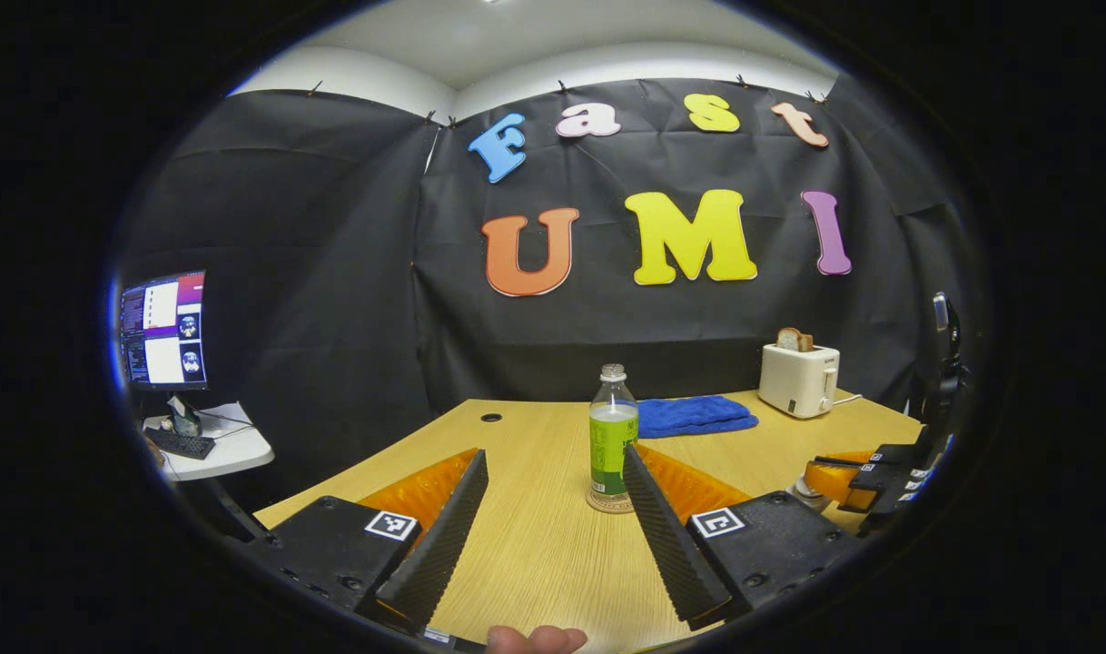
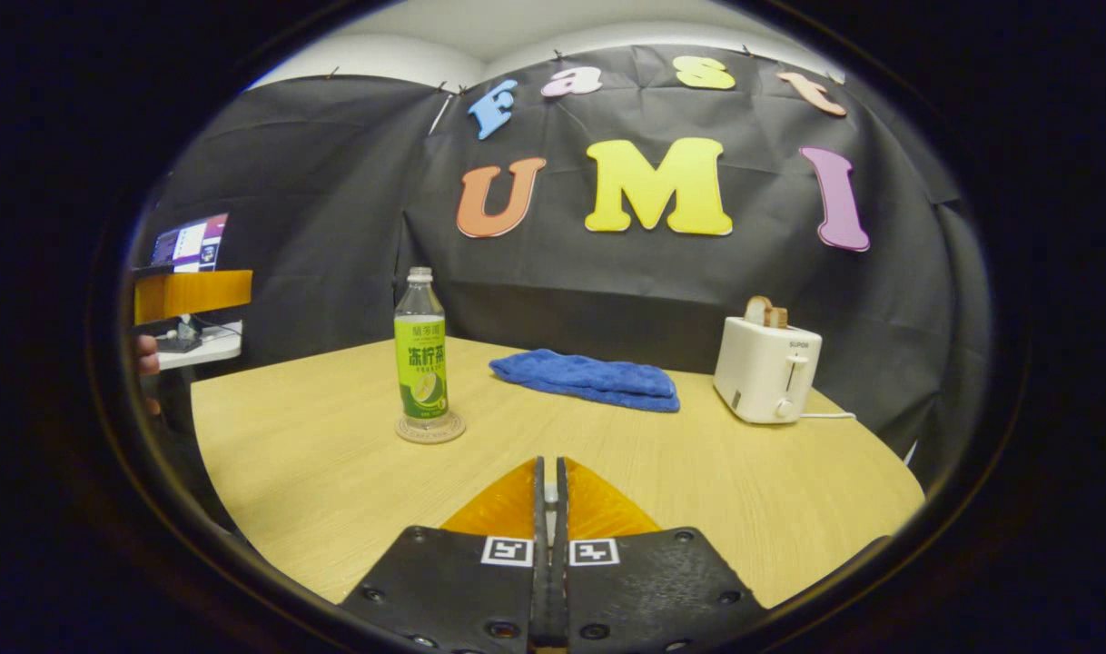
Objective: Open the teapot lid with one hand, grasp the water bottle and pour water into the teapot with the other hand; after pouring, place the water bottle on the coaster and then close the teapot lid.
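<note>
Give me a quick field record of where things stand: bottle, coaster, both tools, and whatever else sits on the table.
water bottle: upright, standing on the coaster, cap on
coaster: round, under the bottle on the wooden table
left tool: open, fingers spread, aimed at the bottle, not touching it
right tool: shut, low over the table
right tool contents: a small pale piece shows between the fingers; cannot tell what it is
blue towel: folded, behind the bottle
toaster: white, far right, bread in slot
</note>
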